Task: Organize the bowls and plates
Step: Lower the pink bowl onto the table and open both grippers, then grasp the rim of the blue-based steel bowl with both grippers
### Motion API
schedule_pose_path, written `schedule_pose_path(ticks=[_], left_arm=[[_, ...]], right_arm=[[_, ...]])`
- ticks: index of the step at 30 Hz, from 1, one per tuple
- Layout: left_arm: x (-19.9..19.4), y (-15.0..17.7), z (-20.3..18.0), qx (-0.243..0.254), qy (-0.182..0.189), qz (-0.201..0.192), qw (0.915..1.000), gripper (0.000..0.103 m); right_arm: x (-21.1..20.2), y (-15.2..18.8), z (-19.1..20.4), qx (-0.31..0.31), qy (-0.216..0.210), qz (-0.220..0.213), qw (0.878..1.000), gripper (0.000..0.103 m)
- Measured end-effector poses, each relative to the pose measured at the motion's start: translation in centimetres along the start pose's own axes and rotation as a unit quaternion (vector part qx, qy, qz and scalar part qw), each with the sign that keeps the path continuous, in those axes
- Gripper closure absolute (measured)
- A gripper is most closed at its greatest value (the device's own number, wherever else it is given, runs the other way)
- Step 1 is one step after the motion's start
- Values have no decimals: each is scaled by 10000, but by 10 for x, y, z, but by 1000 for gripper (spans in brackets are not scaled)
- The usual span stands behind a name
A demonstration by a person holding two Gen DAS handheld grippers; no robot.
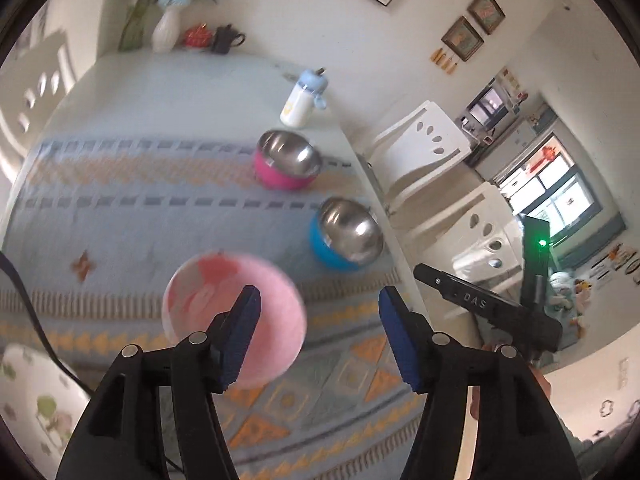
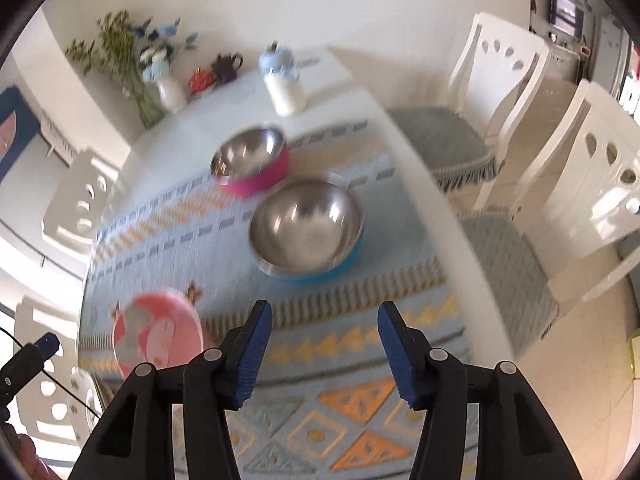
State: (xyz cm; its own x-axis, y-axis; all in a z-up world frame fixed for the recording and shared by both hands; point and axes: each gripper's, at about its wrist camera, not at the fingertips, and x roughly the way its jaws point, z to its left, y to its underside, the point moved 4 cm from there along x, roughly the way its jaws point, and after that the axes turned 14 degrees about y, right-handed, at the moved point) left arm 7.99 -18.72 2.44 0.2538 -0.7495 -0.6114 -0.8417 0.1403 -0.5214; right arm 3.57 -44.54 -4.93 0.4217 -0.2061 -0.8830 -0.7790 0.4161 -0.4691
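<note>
While both grippers' jaws gape, bowls (image 2: 306, 228) dot the patterned tablecloth (image 2: 360, 360) beside white chairs (image 2: 500, 92).

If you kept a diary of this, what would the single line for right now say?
left gripper: open, empty | right gripper: open, empty | pink bowl, blue bowl, magenta bowl: apart on patterned cloth | nothing stacked yet

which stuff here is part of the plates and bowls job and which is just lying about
For the job: pink plate, blue bowl, pink bowl.

Lying about: baby bottle, white vase of flowers, dark teapot, patterned table mat, white chairs.
</note>
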Motion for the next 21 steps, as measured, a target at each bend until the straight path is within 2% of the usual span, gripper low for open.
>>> schedule_pose_path(ticks=[3,4,7,11,15,21], left_arm=[[41,-22,-8,-199,-604,64,9980,44],[55,-27,-7,-323,-701,93,9970,46],[98,-33,0,-793,-732,170,9940,50],[139,-22,10,-1381,-873,305,9861,52],[172,-8,24,-1693,-1169,398,9778,53],[200,-2,40,-1962,-1184,446,9724,60]], right_arm=[[6,-27,-11,11,-78,-56,10000,50],[10,-34,-11,-10,-86,-79,9999,50],[28,-53,-17,-104,-142,-4,9998,50],[66,-63,-17,-325,-305,350,9984,50],[99,-65,-9,-635,-351,554,9958,50],[136,-65,-4,-807,-456,792,9925,50]])
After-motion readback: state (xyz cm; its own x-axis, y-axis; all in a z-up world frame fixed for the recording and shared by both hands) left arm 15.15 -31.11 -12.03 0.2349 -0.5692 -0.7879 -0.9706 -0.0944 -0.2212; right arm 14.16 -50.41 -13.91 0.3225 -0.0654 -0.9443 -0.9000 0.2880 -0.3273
